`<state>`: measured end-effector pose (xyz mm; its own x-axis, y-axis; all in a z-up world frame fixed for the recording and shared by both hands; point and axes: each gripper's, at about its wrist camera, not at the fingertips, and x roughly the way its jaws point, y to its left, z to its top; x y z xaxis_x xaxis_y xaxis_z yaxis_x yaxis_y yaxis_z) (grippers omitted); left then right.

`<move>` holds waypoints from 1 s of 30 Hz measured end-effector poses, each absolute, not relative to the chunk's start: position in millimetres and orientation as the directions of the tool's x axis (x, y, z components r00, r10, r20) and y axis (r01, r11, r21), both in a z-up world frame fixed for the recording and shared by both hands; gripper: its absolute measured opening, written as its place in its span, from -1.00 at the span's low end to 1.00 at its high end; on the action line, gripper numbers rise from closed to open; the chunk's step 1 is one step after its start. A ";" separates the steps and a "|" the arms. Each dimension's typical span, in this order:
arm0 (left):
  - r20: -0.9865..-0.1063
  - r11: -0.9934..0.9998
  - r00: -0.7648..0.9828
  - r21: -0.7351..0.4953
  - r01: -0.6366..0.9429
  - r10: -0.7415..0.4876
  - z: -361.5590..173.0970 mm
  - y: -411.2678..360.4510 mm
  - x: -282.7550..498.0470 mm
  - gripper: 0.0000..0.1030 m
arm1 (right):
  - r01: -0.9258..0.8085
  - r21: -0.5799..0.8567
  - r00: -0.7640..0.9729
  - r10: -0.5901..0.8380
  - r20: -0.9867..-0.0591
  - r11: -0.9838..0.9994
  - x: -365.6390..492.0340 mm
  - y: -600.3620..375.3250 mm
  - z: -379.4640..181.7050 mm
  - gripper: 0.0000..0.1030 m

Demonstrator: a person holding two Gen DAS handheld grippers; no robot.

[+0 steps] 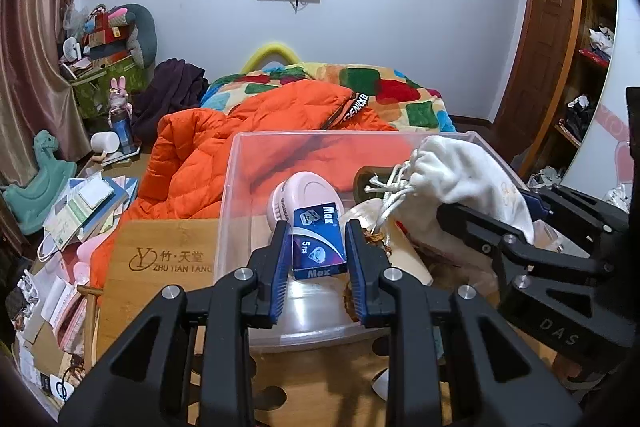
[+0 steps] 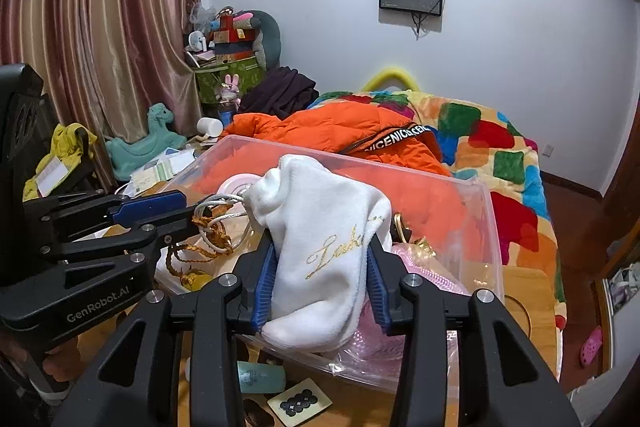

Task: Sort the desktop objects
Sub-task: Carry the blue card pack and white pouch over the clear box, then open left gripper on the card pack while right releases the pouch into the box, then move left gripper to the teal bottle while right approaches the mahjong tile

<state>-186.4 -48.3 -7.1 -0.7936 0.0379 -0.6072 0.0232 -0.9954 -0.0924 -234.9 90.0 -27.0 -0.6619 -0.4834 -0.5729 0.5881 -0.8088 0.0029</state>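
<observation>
A clear plastic bin (image 1: 236,195) stands on a wooden desk and also shows in the right wrist view (image 2: 490,227). My left gripper (image 1: 318,245) is over the bin; a small blue "Max" box (image 1: 318,241) sits between its blue pads (image 1: 280,267), with slight gaps on both sides. A pink round device (image 1: 300,195) lies behind the box in the bin. My right gripper (image 2: 322,267) is shut on a white drawstring pouch (image 2: 320,243) with gold script and holds it over the bin. The pouch shows at the right of the left wrist view (image 1: 460,175).
An orange down jacket (image 1: 224,147) lies on a bed with a colourful blanket (image 2: 500,155) behind the bin. Books and papers (image 1: 88,203) are piled at the left. A card with black buttons (image 2: 300,403) and a small teal object (image 2: 260,377) lie in front of the bin.
</observation>
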 end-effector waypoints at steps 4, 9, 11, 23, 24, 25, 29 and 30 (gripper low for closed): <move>-0.606 -0.995 -0.794 -0.098 0.028 0.037 -4.1 -50.1 -183.8 -0.41 | 0.578 -0.017 -0.671 -0.463 -0.580 -0.816 -233.4 88.2 -25.7 -0.15; -0.586 -0.996 -0.810 -0.089 0.024 0.032 3.2 -50.0 -175.7 -0.06 | 0.565 -0.066 -0.697 -0.432 -0.573 -0.823 -223.5 87.5 -18.3 0.20; -0.577 -0.997 -0.816 -0.075 0.028 0.021 6.6 -48.3 -172.6 -0.02 | 0.562 -0.079 -0.707 -0.429 -0.562 -0.823 -218.7 87.2 -13.2 0.22; -0.532 -0.996 -0.846 -0.058 0.064 -0.024 24.0 -51.7 -145.2 0.54 | 0.485 -0.098 -0.769 -0.370 -0.521 -0.869 -196.1 112.0 3.0 0.66; -0.530 -0.996 -0.848 -0.061 0.063 -0.021 25.1 -52.1 -142.1 0.57 | 0.479 -0.099 -0.772 -0.365 -0.520 -0.872 -194.0 114.5 3.3 0.66; -0.529 -0.996 -0.849 -0.064 0.062 -0.019 25.7 -52.5 -139.3 0.60 | 0.471 -0.099 -0.776 -0.359 -0.519 -0.876 -191.3 117.3 3.2 0.66; -0.527 -0.995 -0.850 -0.081 0.057 -0.006 26.3 -55.0 -128.8 0.70 | 0.459 -0.082 -0.777 -0.355 -0.520 -0.885 -182.2 128.3 1.7 0.66; -0.528 -0.995 -0.849 -0.087 0.056 -0.001 25.9 -55.6 -126.6 0.71 | 0.460 -0.074 -0.773 -0.357 -0.525 -0.885 -180.5 130.2 0.8 0.66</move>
